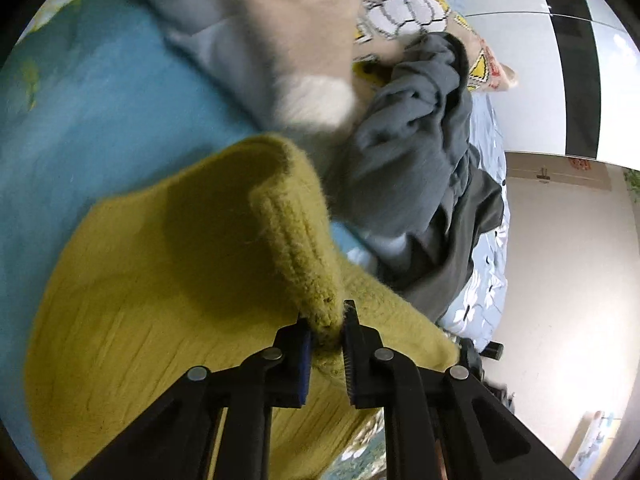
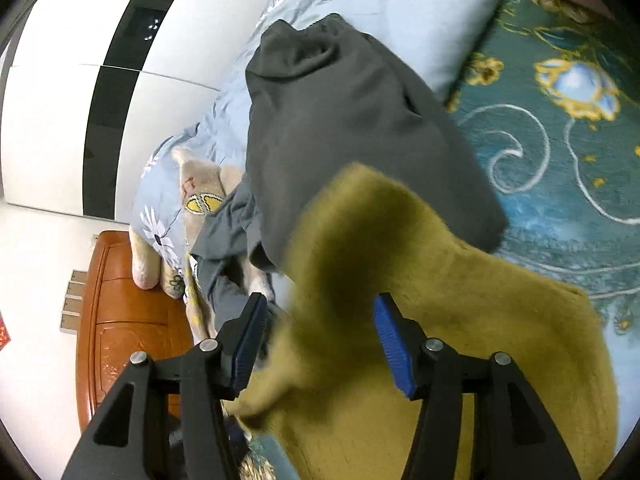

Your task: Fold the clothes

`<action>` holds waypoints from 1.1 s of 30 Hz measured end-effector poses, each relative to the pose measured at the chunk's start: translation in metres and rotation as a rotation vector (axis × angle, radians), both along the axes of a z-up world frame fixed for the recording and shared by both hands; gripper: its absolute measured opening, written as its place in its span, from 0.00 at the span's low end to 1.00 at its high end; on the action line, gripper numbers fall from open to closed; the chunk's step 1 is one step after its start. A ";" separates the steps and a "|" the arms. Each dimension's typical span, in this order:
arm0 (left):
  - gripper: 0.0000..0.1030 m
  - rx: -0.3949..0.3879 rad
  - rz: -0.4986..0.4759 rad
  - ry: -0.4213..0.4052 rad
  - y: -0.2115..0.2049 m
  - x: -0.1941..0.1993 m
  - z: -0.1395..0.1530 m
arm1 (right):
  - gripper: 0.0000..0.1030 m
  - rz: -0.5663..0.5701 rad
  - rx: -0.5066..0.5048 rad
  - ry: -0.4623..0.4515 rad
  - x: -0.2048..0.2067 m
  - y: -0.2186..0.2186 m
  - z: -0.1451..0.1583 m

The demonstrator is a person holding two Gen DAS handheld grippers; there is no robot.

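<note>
A fuzzy yellow-green knit sweater (image 1: 160,280) lies partly on the blue bedspread (image 1: 92,120). My left gripper (image 1: 327,326) is shut on its thick ribbed edge, which stands up in a fold ahead of the fingers. In the right wrist view the same sweater (image 2: 460,320) spreads under and between the blue pads of my right gripper (image 2: 320,320), which is open and holds nothing. A dark grey garment (image 2: 340,120) lies crumpled just beyond the sweater, also in the left wrist view as a grey garment (image 1: 420,152).
A beige knit sweater with a yellow and white pattern (image 1: 304,36) is heaped beyond the grey garment. A pale blue floral quilt (image 2: 360,12) lies at the bed's far side. A wooden bedside cabinet (image 2: 120,312) stands off the bed, with a white wardrobe (image 2: 60,100) behind.
</note>
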State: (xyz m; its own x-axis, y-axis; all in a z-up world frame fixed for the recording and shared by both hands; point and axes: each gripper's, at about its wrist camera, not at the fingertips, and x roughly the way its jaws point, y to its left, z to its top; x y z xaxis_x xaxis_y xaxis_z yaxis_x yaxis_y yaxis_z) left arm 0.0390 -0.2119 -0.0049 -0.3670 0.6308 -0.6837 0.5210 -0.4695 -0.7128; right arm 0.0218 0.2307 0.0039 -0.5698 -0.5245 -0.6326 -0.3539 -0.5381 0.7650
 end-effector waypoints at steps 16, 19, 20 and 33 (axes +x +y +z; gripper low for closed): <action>0.08 -0.070 0.018 0.010 -0.026 0.065 -0.017 | 0.10 0.091 0.131 -0.126 0.062 -0.003 -0.006; 0.20 -0.108 -0.001 -0.014 -0.018 0.070 -0.035 | 0.10 0.090 0.093 -0.114 0.075 -0.006 -0.001; 0.28 -0.126 -0.011 -0.028 -0.015 0.072 -0.043 | 0.10 0.089 0.087 -0.109 0.078 -0.007 0.001; 0.44 -0.034 0.130 -0.063 0.001 0.067 -0.083 | 0.10 0.096 0.068 -0.064 0.114 -0.011 0.020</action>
